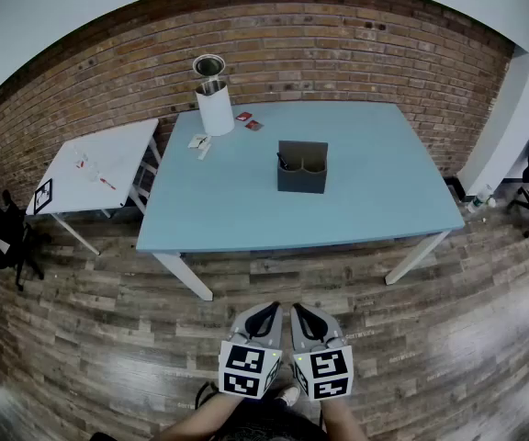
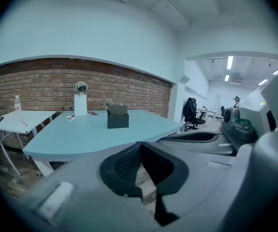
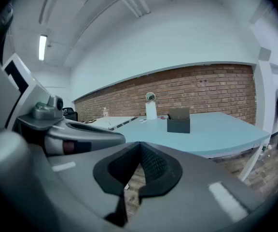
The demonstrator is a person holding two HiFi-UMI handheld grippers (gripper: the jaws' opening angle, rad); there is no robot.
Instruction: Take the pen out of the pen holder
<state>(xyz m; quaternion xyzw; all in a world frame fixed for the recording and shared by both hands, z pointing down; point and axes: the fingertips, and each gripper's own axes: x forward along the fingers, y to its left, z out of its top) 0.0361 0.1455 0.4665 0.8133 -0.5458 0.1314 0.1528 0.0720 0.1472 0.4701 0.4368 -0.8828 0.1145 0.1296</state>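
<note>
**Reach not yet begun: both grippers being held shut, well short of the table**

The left gripper (image 1: 272,309) and right gripper (image 1: 298,310) are being held side by side at the bottom centre of the head view. They are over the wooden floor and well apart from the table (image 1: 375,200).

In the left gripper view, the left gripper (image 2: 140,146) is being shown with its jaws together, tips touching and nothing between them. The same is being shown for the right gripper (image 3: 140,146) in its own view.

The holder (image 1: 302,167), a dark box, is being seen at the centre of the head view, standing on the table. It is lying just left of centre in the left gripper view (image 2: 118,119) and right of centre in the right gripper view (image 3: 178,122). A dark tip in its left compartment is being taken for the pen (image 1: 284,163), though it is too small for certainty.

The task is being judged to be at its very start, with the approach ahead. Next, the grippers are to be carried forward to the table. One pair of jaws is to be opened, lowered around the pen's top, closed on it and lifted straight up. The other gripper may be needed to steady the holder, which could otherwise be dragged up with the pen.
</note>
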